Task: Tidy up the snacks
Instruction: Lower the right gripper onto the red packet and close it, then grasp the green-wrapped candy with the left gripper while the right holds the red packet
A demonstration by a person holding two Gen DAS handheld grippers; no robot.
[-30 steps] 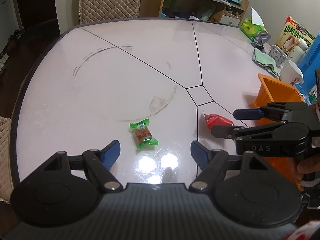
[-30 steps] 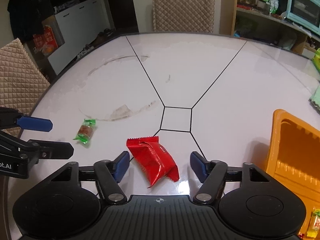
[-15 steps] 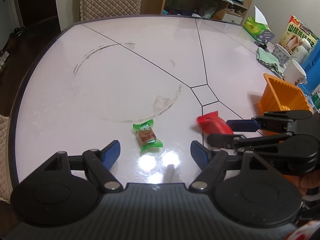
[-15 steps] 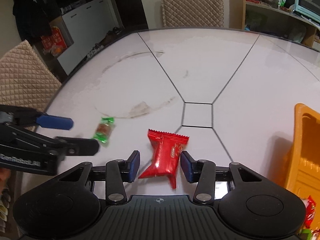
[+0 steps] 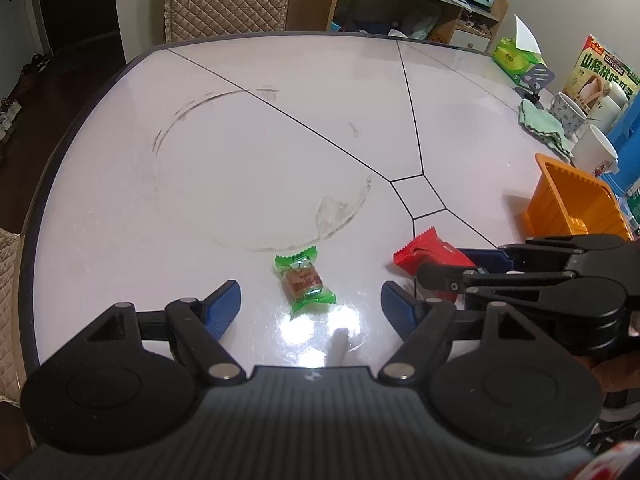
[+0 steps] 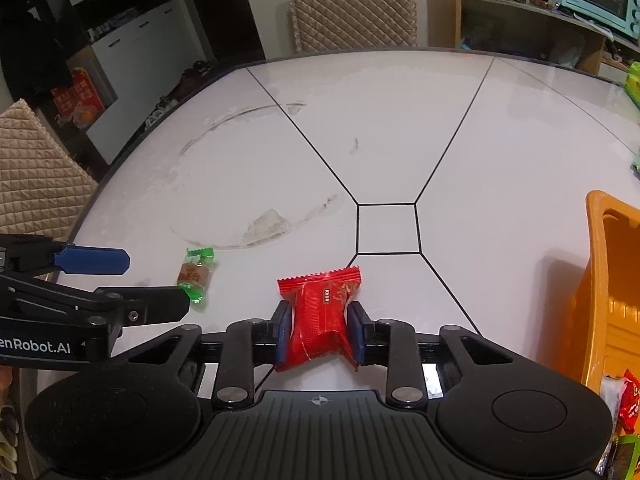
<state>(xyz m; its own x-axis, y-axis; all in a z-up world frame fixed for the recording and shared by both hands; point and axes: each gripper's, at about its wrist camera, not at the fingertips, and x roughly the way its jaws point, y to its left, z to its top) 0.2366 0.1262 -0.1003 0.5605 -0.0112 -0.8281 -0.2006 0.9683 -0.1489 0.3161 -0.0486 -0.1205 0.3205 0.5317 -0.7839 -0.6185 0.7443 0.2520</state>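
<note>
On the white table (image 5: 248, 152) lie two loose snacks: one red packet (image 6: 320, 312) and one green-wrapped candy (image 5: 305, 280). The right gripper (image 6: 319, 334) has just been closing its jaws, and its two blue pads now squeeze the red packet at the waist. The left gripper (image 5: 310, 300) holds its jaws wide apart, with the green candy on the table between them, untouched. One orange basket (image 6: 600, 280) stands at the right with a few more snacks inside.

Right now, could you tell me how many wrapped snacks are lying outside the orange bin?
2: the green candy on the table ahead of the open left tongs, and the red packet pinched in the right tongs.
</note>
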